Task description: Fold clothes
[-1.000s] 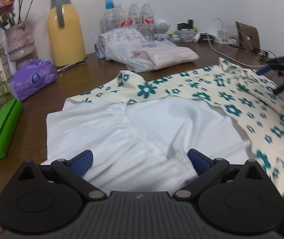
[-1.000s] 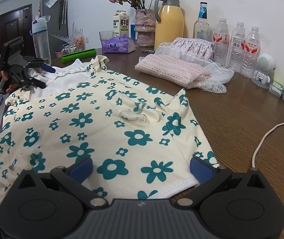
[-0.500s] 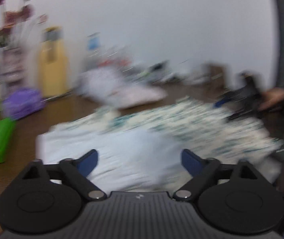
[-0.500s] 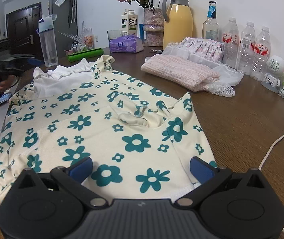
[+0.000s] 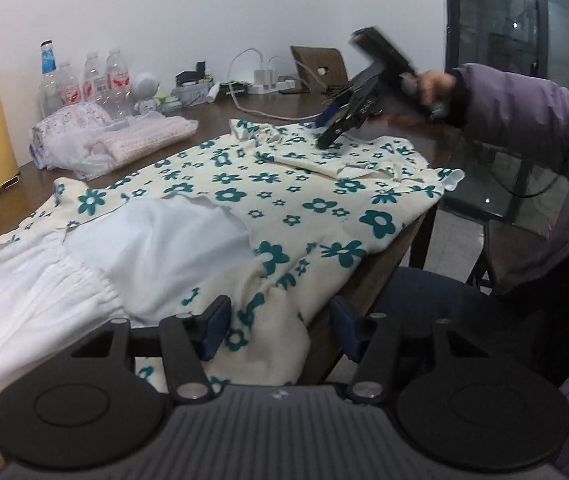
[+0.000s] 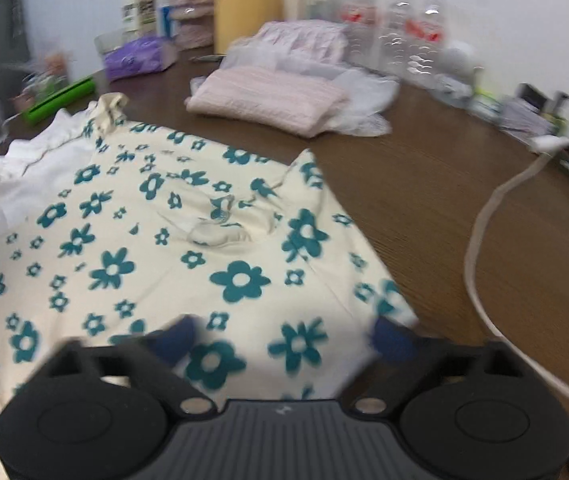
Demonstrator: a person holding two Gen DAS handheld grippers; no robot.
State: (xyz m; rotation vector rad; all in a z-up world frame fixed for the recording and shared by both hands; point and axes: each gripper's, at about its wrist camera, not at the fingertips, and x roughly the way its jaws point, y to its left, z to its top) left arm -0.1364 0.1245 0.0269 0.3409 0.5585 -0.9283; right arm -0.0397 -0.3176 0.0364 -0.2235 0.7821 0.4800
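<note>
A cream dress with teal flowers (image 5: 304,200) (image 6: 144,240) lies spread on the brown table (image 6: 424,200), its white lining (image 5: 164,240) turned up at one end. My left gripper (image 5: 280,332) is at the near table edge. Its jaws are closing, still wide apart, with the dress's overhanging hem between them. My right gripper (image 6: 284,342) hovers over the other end of the dress, jaws closing with flowered cloth between the blurred fingers. The left wrist view shows the right gripper (image 5: 332,128), held by a hand in a purple sleeve, above the collar end.
Folded pink and white clothes (image 5: 148,136) (image 6: 268,96) lie behind the dress. A yellow jug (image 6: 244,4), water bottles (image 5: 96,80), a purple tissue pack (image 6: 136,56) and a green box (image 6: 60,98) line the back. A white cable (image 6: 480,240) crosses the table at right.
The left wrist view swung right from the white lining to the flowered hem at the table edge. Both grippers' jaws narrowed. The right gripper tipped downward and its view blurred.
</note>
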